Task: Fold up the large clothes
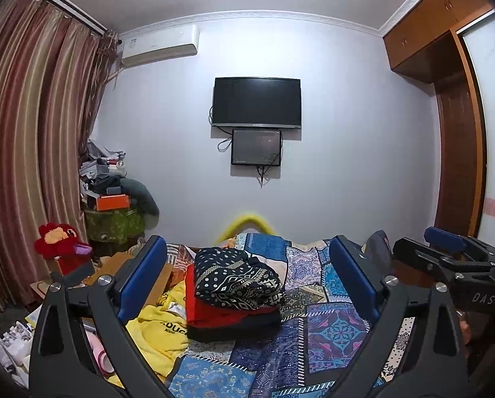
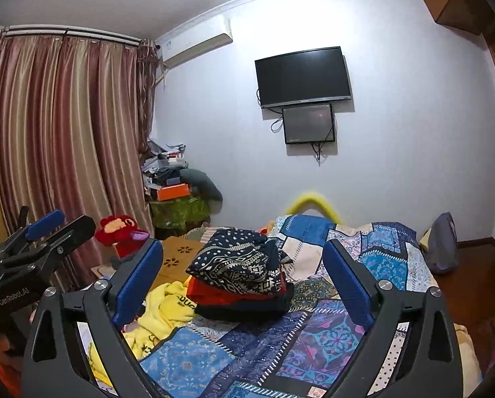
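Left wrist: yellow garment (image 1: 161, 328) beside folded stack (image 1: 234, 295), plush toy (image 1: 59, 243)

Bed (image 1: 330, 335), blue patchwork cover: folded clothes stack (image 1: 234, 295) at centre; yellow garment (image 1: 161, 335) crumpled just beside it, left.

hidden: lowest dark folded garment (image 1: 234, 330) – mostly under the red one (image 1: 214, 313) | cut off: yellow printed sweatshirt (image 1: 161, 335) – lettering partly covered
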`<action>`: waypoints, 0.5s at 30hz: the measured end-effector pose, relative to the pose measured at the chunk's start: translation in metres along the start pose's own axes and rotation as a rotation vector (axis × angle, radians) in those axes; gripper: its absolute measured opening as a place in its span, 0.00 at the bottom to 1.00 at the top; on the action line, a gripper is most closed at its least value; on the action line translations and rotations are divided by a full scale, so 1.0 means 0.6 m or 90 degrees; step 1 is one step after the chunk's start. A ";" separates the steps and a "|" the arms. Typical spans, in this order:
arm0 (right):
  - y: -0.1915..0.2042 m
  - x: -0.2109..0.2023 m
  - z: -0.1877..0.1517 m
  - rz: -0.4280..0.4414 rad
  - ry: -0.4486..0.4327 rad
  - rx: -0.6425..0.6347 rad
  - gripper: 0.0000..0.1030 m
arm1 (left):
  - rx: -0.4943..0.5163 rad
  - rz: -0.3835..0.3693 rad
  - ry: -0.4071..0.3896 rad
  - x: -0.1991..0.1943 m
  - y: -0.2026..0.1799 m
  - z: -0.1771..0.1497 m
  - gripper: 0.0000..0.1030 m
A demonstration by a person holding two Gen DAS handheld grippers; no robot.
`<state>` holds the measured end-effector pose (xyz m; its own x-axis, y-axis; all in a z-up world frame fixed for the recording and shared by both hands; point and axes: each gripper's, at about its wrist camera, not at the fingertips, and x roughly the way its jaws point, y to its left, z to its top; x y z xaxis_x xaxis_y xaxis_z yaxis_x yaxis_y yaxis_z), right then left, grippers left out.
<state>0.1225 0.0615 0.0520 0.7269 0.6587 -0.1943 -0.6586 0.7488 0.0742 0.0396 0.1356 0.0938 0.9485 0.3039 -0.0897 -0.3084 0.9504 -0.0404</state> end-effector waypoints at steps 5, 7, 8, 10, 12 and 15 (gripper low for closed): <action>0.004 -0.001 -0.008 0.000 0.008 -0.001 0.93 | 0.000 0.000 0.003 0.003 -0.001 -0.004 0.96; 0.004 -0.002 -0.009 0.003 0.013 0.000 0.93 | -0.003 0.002 0.005 0.004 -0.001 -0.005 0.96; 0.004 -0.003 -0.008 0.003 0.014 0.001 0.93 | -0.002 0.004 0.006 0.005 -0.002 -0.006 0.96; 0.006 -0.004 -0.009 0.000 0.015 0.000 0.93 | -0.002 0.001 0.009 0.007 -0.002 -0.008 0.96; 0.006 -0.006 -0.008 -0.001 0.018 -0.003 0.93 | -0.002 -0.001 0.012 0.009 -0.002 -0.010 0.96; 0.006 -0.009 -0.006 -0.001 0.021 -0.003 0.93 | 0.000 -0.001 0.015 0.010 -0.004 -0.012 0.96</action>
<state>0.1156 0.0606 0.0496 0.7213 0.6545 -0.2266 -0.6582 0.7496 0.0700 0.0455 0.1348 0.0859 0.9468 0.3011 -0.1131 -0.3072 0.9508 -0.0399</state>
